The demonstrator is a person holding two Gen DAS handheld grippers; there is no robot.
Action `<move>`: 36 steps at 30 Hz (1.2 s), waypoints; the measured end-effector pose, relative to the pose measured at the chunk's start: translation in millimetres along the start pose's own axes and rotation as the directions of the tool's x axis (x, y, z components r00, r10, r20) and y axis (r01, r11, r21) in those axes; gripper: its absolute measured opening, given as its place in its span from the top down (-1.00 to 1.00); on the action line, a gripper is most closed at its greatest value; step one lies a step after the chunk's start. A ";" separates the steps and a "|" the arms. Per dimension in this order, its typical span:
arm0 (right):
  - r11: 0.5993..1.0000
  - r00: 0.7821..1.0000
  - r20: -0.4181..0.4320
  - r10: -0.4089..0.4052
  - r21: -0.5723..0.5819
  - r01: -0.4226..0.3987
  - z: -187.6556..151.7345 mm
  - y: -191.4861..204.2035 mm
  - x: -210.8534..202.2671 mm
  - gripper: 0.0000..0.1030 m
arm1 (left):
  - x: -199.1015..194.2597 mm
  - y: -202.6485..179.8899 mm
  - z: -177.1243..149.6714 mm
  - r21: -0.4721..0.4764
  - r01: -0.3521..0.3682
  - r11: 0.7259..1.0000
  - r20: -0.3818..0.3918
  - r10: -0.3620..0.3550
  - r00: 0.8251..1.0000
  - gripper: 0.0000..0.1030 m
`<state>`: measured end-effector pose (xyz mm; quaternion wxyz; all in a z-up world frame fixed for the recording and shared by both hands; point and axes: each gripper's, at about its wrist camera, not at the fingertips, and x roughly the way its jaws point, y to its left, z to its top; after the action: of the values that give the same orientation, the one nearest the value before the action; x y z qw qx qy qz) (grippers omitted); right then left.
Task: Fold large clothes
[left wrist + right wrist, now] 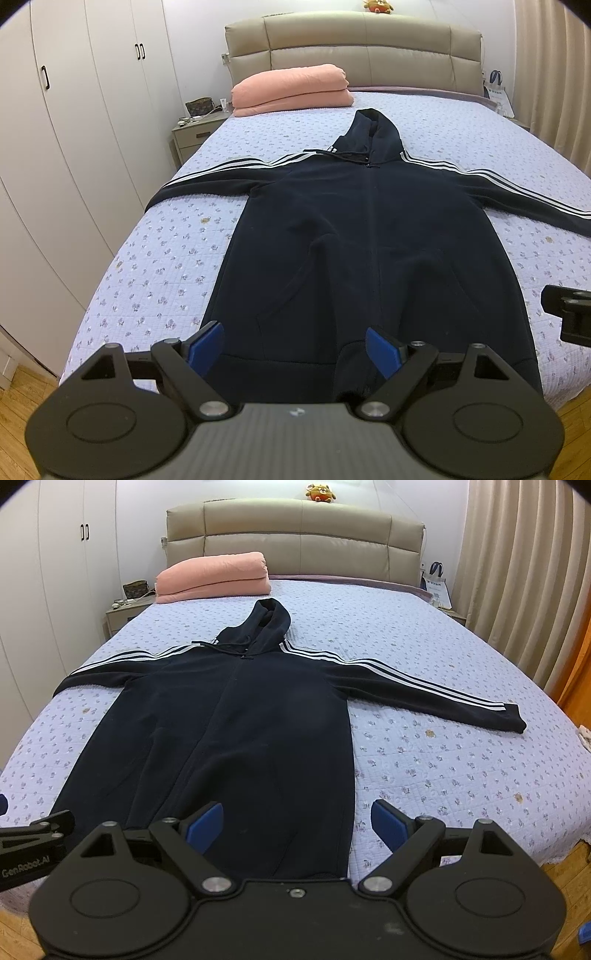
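A dark navy zip hoodie (369, 236) with white sleeve stripes lies flat and face up on the bed, sleeves spread to both sides, hood toward the headboard. It also shows in the right wrist view (236, 731). My left gripper (295, 350) is open and empty, hovering above the hem near the left bottom corner. My right gripper (297, 827) is open and empty above the hem's right bottom corner. The right gripper's body shows at the right edge of the left wrist view (569, 314).
The bed (155, 258) has a lilac floral quilt. A folded pink blanket (291, 90) lies near the beige headboard (354, 44). A nightstand (195, 133) and white wardrobes (66, 129) stand left; curtains (524, 572) hang right. Wooden floor lies below the bed's foot.
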<state>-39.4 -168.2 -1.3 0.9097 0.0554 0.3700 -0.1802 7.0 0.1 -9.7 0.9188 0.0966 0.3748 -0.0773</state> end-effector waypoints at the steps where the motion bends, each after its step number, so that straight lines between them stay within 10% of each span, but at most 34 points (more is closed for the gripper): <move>1: 1.000 1.000 0.001 0.001 0.001 -0.001 -0.3 -0.2 -0.4 -0.99 | -0.1 0.2 0.0 0.000 0.001 1.000 0.000 -0.001 1.000 -0.66; 36: 1.000 0.998 0.053 0.015 -0.002 -0.014 0.5 -0.2 -31.5 -0.99 | -23.4 5.7 -1.4 -0.002 -0.002 1.000 0.050 0.002 0.999 -0.66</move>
<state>-59.9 -159.4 20.9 0.9205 0.0525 0.3456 -0.1747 -9.3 7.5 6.5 0.9281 0.0942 0.3517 -0.0782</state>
